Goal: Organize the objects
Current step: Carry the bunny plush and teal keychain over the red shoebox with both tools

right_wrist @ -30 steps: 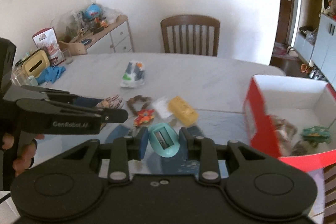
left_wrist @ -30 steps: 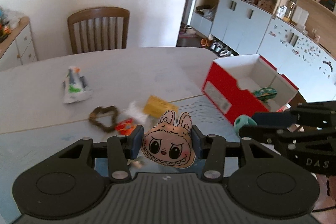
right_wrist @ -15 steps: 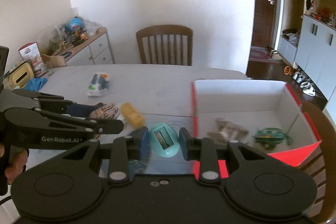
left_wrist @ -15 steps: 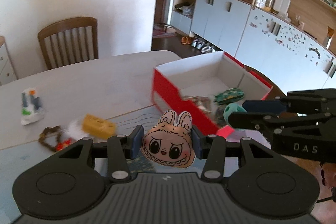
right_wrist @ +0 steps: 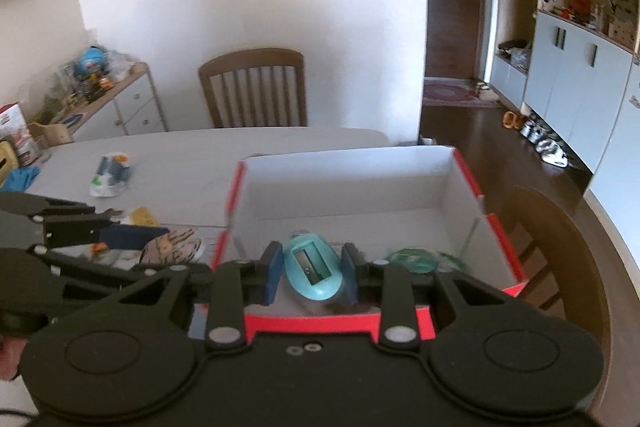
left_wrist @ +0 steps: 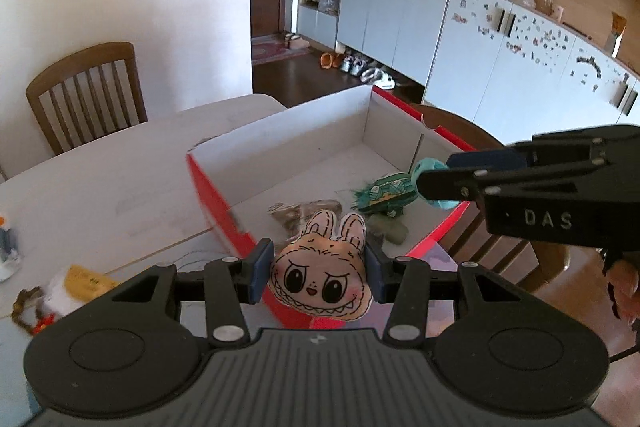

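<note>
Red box [left_wrist: 216, 203] with white inside, peach bunny-face plush [left_wrist: 318, 277] with black-drawn features, teal sharpener [right_wrist: 314, 273].

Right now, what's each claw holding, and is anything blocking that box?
Left gripper shut on bunny toy. Right gripper shut on teal sharpener. Both at red box. Nothing blocking.

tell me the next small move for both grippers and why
Probably carry both a little further over the red box and then open. The left gripper grips the bunny plush at the box's near wall; the right gripper holds the teal sharpener above its near edge.
</note>
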`<state>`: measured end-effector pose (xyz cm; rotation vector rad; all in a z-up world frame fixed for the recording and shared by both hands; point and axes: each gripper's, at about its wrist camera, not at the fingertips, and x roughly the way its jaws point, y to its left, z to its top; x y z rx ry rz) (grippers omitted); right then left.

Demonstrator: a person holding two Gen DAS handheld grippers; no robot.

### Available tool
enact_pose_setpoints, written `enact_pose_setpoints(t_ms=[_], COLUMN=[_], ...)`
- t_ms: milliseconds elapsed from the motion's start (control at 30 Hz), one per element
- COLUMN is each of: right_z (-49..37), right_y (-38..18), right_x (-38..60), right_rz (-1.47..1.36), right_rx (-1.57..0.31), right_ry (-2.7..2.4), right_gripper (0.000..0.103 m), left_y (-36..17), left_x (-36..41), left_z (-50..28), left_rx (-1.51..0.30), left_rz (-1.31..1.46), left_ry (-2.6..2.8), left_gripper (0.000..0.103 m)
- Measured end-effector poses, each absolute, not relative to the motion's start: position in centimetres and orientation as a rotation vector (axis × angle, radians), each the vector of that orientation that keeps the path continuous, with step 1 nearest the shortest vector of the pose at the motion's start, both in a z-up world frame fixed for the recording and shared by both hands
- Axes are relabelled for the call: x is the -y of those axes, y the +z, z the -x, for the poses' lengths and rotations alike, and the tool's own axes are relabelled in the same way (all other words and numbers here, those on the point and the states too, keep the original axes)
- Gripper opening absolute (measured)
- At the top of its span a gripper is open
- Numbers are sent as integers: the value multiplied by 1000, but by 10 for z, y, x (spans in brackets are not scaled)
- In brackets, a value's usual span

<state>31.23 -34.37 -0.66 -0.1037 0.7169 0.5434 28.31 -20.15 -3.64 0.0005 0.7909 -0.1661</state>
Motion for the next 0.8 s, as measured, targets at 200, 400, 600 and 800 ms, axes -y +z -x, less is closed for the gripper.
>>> enact_pose_setpoints(t_ms=[200, 400, 600, 800], right_z=[-353, -397, -439, -462], right_y=[-23, -44, -69, -94], right_x=[353, 346, 337, 330], right_rz=[94, 99, 106, 110], right_rx=[-754, -816, -881, -957], right_ry=[502, 486, 471, 464], right_gripper=[30, 30, 30, 30], left_y=[-50, -68, -90, -102], left_x=[223, 238, 247, 254], left_z=[-313, -346, -377, -396], left_rx=[-832, -877, -935, -961], left_rz=[-31, -63, -52, -52], left_ry=[-158, -129, -115, -120], left_gripper=[47, 47, 47, 47])
